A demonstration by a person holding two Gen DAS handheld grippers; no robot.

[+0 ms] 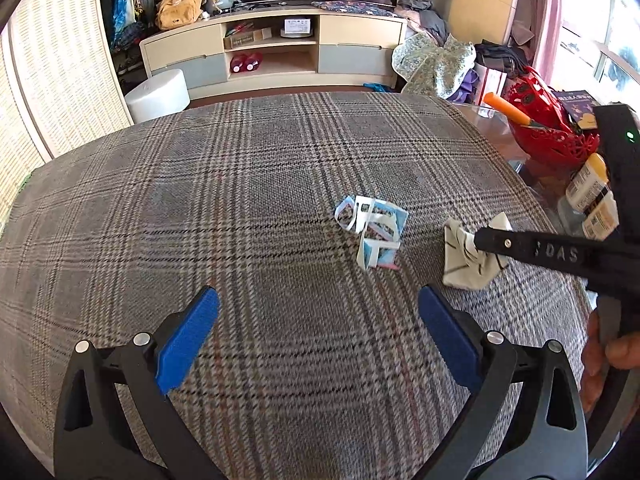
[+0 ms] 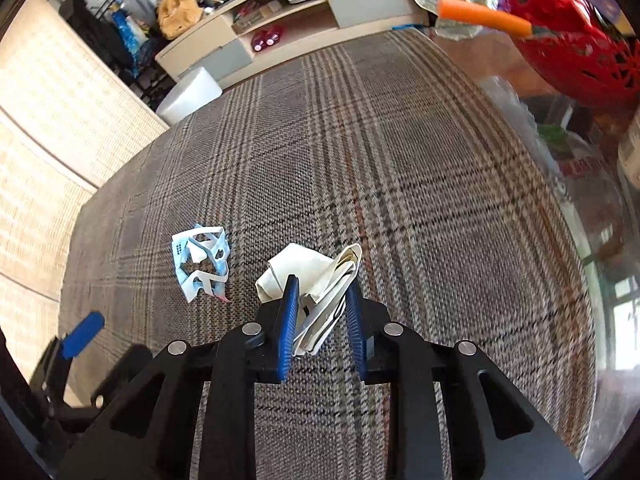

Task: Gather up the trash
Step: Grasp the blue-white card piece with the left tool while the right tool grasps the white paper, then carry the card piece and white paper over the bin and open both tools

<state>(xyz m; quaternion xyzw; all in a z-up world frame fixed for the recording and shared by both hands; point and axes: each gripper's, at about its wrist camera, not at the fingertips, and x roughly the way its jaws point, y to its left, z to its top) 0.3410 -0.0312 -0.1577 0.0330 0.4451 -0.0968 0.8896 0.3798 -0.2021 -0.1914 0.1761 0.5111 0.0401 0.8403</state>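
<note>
Plaid-clothed bench [image 1: 240,208] fills living room foreground, TV cabinet [image 1: 272,48] behind. Right gripper [image 2: 320,304], fingers clamped on crumpled cream paper [image 2: 316,276], paper low over cloth at bench's right side. Left gripper [image 1: 318,308] hangs above cloth, fingers wide apart, holding nothing. Blue-white scrap [image 1: 372,236] lies on cloth just left of paper. Red basket [image 1: 552,128] at right edge.
</note>
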